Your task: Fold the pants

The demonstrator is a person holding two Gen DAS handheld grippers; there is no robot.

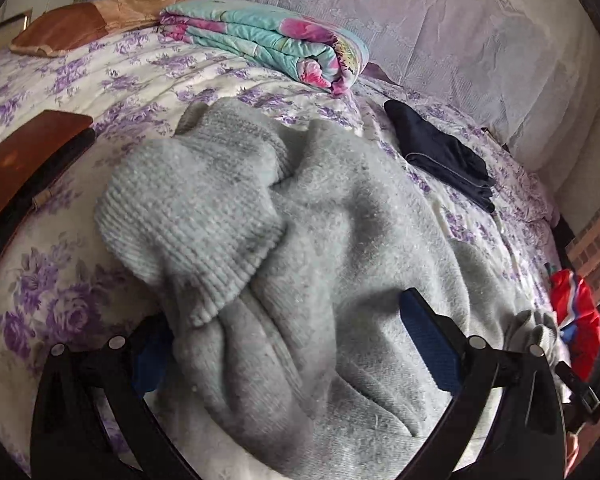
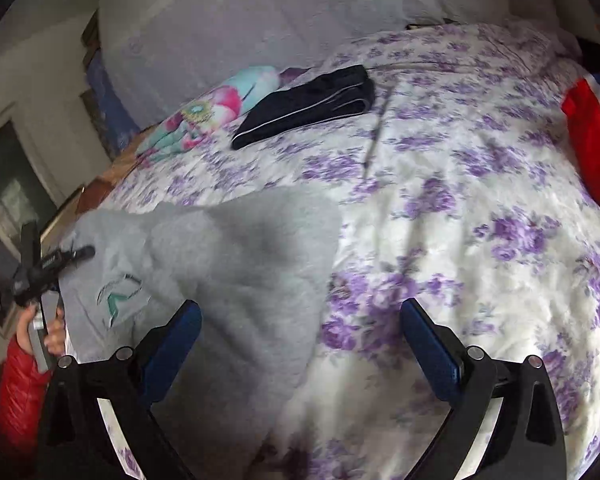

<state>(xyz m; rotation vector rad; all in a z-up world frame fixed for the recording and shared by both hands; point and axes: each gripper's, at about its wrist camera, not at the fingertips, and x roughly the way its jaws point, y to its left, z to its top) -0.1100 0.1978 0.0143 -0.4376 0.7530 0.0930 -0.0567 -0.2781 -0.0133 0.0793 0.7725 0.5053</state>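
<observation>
**Grey pants bunched on the floral bed, both grippers spread wide**

A bed [image 1: 60,80] under a white cover printed with purple flowers fills both views, from lower left to upper right. The grey fleece pants [image 1: 300,220] lie heaped across the centre and bottom of the left wrist view, a ribbed cuff folded back over the pile at centre left; in the right wrist view the same pants [image 2: 228,264] occupy the lower left, showing a small teal logo.

A folded turquoise and pink quilt [image 1: 268,40] sits at the top centre of the left view, with a brown pillow [image 1: 72,28] at upper left. A folded dark garment [image 1: 440,156] lies right of centre, apart from the pants. A red, white and blue item [image 1: 576,312] shows at the right edge; it may be a jacket, though blur hides its shape.

The left gripper [image 1: 292,340] has its jaws wide apart over the bunched fabric, gripping nothing. The right gripper [image 2: 300,340] is equally spread, one finger over the pants' edge, the other over bare cover, holding nothing.
</observation>
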